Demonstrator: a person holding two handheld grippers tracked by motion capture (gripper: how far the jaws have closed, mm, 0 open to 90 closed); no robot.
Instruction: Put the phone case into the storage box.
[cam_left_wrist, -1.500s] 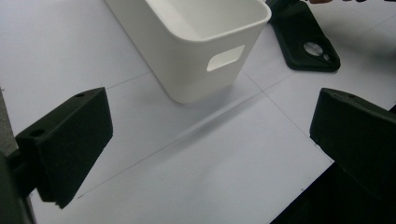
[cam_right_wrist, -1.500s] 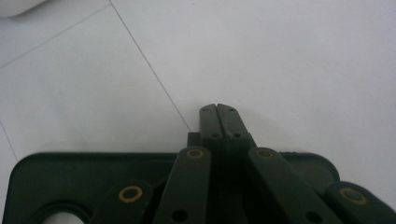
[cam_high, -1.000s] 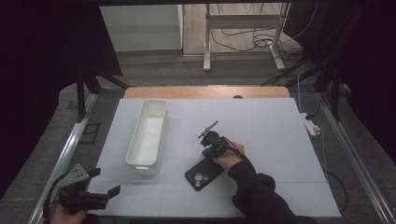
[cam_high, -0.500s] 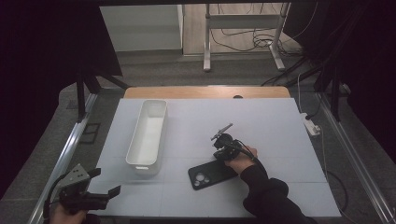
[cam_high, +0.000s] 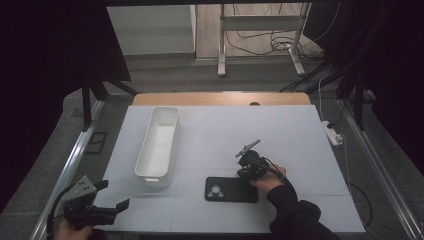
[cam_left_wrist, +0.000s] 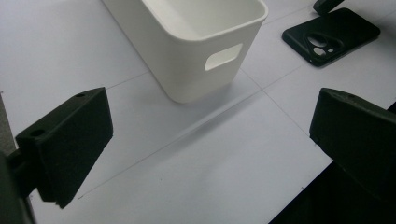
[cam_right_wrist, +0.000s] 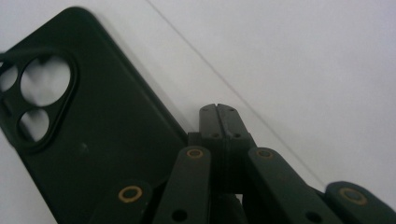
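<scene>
Phone case (cam_high: 231, 189): black, lying flat on the white bench (cam_high: 290, 135), lower middle of the high view, long side running left to right, camera cut-outs toward its left end. In the right gripper view it takes up the left half of the frame, cut-outs at the upper left.
Right gripper (cam_high: 248, 169): held by a hand in a dark sleeve, just above the right end of the phone case in the high view. In the right gripper view its jaws are pressed together with no gap and nothing between them, their tips right at the edge of the case; whether they touch it cannot be told.
Left gripper (cam_high: 107, 207): lower left corner of the high view, at the near edge of the bench, well apart from the case. Its jaws stand wide apart and hold nothing; in the left gripper view they frame bare bench.
Bin (cam_high: 158, 142): white, long and narrow, empty, left of centre in the high view. In the left gripper view its short end with a handle slot (cam_left_wrist: 223, 57) sits at the top middle, the phone case at the upper right.
</scene>
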